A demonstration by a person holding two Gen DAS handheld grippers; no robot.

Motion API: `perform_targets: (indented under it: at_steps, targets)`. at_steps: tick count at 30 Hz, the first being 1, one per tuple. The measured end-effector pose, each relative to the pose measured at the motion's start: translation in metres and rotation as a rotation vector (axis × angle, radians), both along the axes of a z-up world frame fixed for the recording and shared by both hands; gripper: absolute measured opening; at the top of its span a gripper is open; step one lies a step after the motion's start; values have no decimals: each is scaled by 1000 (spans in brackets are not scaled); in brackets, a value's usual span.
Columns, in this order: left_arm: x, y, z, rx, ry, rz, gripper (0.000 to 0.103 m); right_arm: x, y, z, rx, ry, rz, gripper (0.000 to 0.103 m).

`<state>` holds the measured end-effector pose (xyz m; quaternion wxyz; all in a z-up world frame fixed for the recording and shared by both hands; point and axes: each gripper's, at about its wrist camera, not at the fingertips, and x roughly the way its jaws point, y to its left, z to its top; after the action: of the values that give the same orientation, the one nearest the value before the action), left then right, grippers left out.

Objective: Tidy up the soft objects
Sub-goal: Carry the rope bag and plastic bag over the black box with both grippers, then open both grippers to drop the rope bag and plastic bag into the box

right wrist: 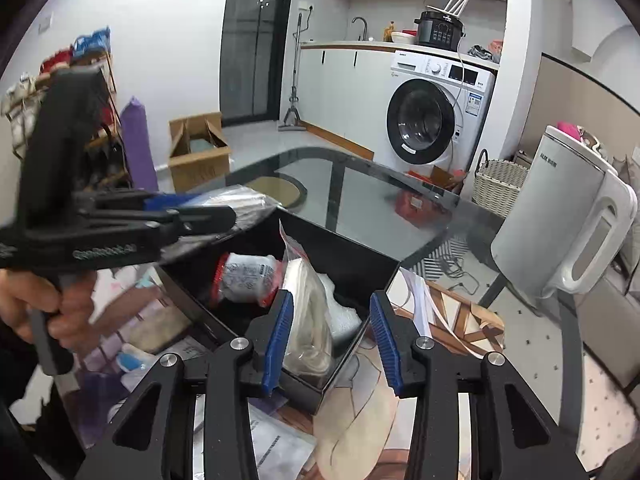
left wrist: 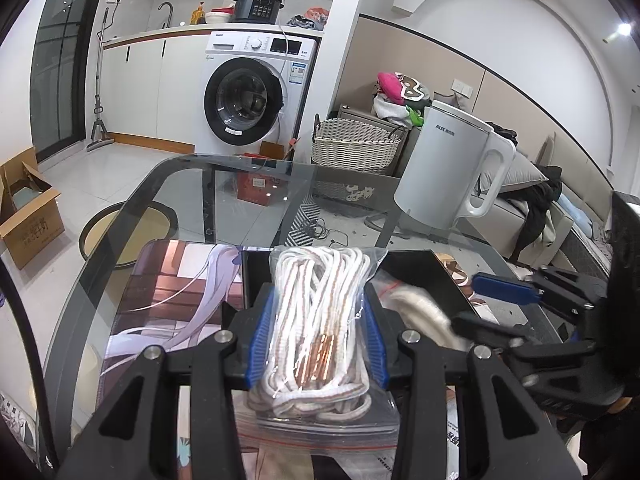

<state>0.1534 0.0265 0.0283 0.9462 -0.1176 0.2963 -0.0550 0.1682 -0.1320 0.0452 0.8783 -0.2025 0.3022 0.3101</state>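
My left gripper (left wrist: 316,320) is shut on a clear zip bag of white and copper rope (left wrist: 316,304), held over the near wall of a black box (left wrist: 420,264). In the right wrist view the left gripper (right wrist: 216,212) reaches in from the left with that bag (right wrist: 244,200) above the box (right wrist: 340,248). My right gripper (right wrist: 332,320) stands open over the box's near corner. A clear bag of cream cloth (right wrist: 308,320) stands in the box and leans against the left pad, well apart from the right pad. A red-ended packet (right wrist: 244,276) also lies inside.
The box sits on a printed mat (left wrist: 180,292) on a glass table (right wrist: 360,196). A white kettle (right wrist: 560,216) stands at the right of the table. Papers (right wrist: 276,440) lie at the near edge. A hand (right wrist: 44,300) grips the left tool's handle.
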Motion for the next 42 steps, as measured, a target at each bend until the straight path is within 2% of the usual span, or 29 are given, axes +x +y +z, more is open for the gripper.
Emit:
perform_targets:
  at_steps: [2,7,15,19,21,22,23,24,25,30,33,37,42]
  targets:
    - [-1,0,1,3,-2,2,40,4,12,-6,-38,8,10,44]
    - [-3,3,2,6,0,6,40,11,31,-13,-47,20,36,44]
    - [6,-10,-4,42,11,-39,40,3,3,-3,-11,12,-10,47]
    - [20,-17,-13,65,64,-44,44,1,-11,2,-6,10,-28,51]
    - [22,-22,-13,93,73,-41,49,1,-12,2,-12,4,-37,51]
    - [19,-24,-12,99,72,-44,60,0,-12,2,-12,6,-40,51]
    - [17,-25,-12,96,67,-49,66,0,-13,2,-10,6,-39,51]
    - [15,-25,-10,96,64,-49,67,0,-13,3,-9,5,-38,52]
    - [13,-26,-9,101,60,-45,76,-1,-14,3,-8,4,-38,52]
    - [-2,-22,1,95,22,-25,97,-4,-20,5,15,6,-47,71]
    - [-12,-14,4,97,12,18,99,-7,-26,6,33,6,-66,82]
    - [-24,4,1,91,19,83,100,-11,-37,9,48,5,-88,82]
    - [-19,12,-14,110,85,95,103,-13,-50,7,58,15,-116,84]
